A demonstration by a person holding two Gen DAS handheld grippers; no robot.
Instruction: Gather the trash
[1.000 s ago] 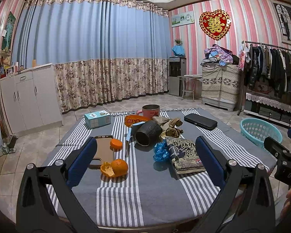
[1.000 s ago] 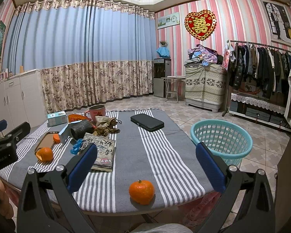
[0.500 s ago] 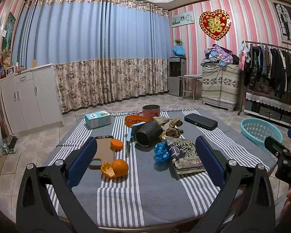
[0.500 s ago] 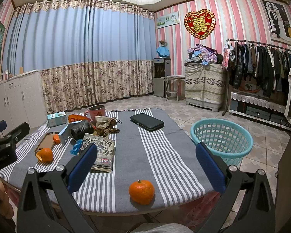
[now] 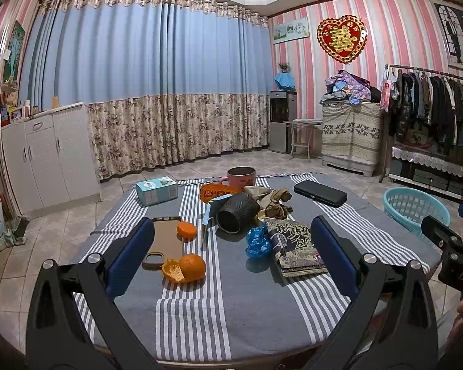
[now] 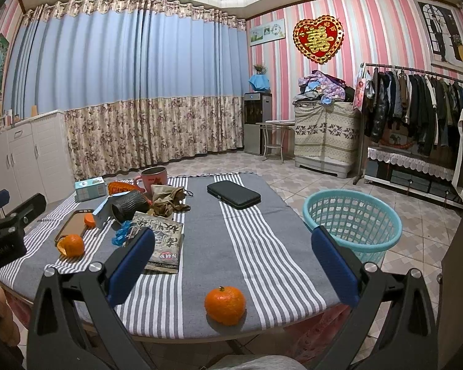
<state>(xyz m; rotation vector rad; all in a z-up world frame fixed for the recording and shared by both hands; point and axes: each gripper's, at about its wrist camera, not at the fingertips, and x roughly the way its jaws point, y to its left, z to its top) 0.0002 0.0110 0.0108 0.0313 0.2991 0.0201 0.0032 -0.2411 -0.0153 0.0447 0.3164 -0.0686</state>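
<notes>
While both tongs, left tongs (image 5: pixel 231 254) and right tongs (image 6: pixel 233 262), gape wide and empty above the bench (image 6: pixel 262 246) near edge, peeled orange (image 5: pixel 185 268) lies between left fingers; basket (image 6: pixel 352 219) sits right, off-edge.

Bright overhead light, sharp; fisheye warp + dark corners.

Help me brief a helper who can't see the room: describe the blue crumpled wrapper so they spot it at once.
Start at the striped table and find the black ribbed cup lying on its side mid-table. Just in front of it, against the left edge of the magazine, sits the wrapper. It is the only shiny, bright blue crumpled thing there.
</notes>
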